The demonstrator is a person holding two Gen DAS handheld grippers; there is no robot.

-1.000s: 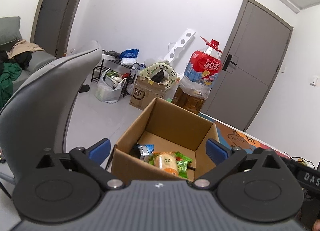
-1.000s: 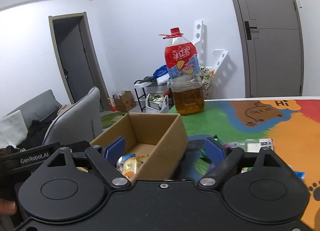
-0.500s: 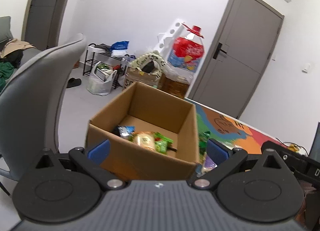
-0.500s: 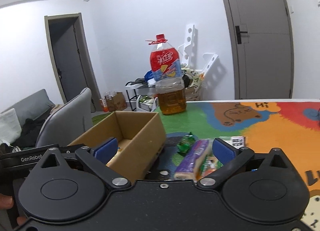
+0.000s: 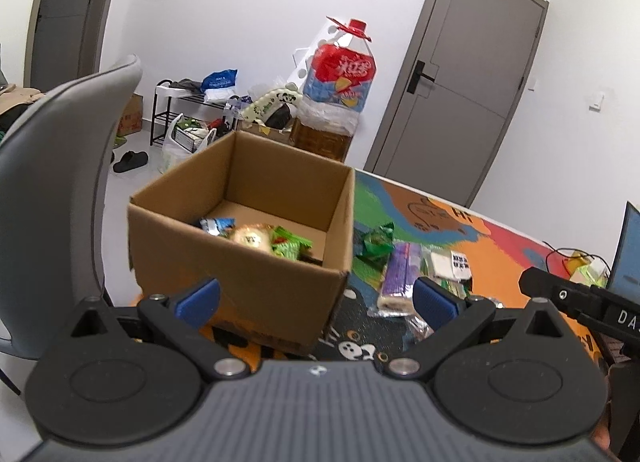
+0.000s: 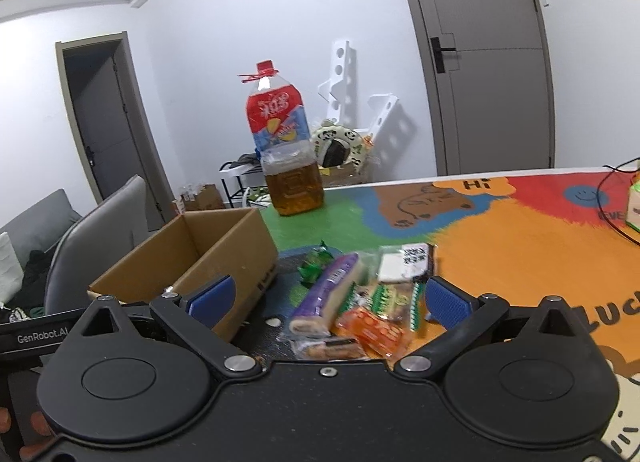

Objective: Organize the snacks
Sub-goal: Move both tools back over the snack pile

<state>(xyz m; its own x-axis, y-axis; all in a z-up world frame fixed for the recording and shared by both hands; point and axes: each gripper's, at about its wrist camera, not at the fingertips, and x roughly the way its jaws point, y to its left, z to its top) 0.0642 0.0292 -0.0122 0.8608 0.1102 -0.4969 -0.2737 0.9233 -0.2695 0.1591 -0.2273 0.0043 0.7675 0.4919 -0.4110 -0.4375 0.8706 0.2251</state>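
Observation:
An open cardboard box [image 5: 256,286] stands on the colourful table mat; it also shows in the right wrist view [image 6: 236,250]. Inside lie a blue packet [image 5: 216,225], a round bun [image 5: 250,237] and a green packet [image 5: 289,247]. To the box's right lies a pile of loose snacks: a purple bar [image 6: 328,294], a green candy [image 6: 314,265], an orange packet [image 6: 374,332] and a white-labelled packet [image 6: 406,264]. My left gripper [image 5: 316,296] is open and empty, in front of the box. My right gripper [image 6: 330,300] is open and empty, above the snack pile.
A large oil bottle with a red label [image 6: 286,166] stands behind the box. A grey chair [image 5: 60,166] is left of the table. A black cable [image 6: 612,202] and a green carton [image 6: 634,206] lie at the far right.
Both grippers have swung to the right and pulled back from the box. The snack pile has come into view between the right gripper's fingers. Both stay open.

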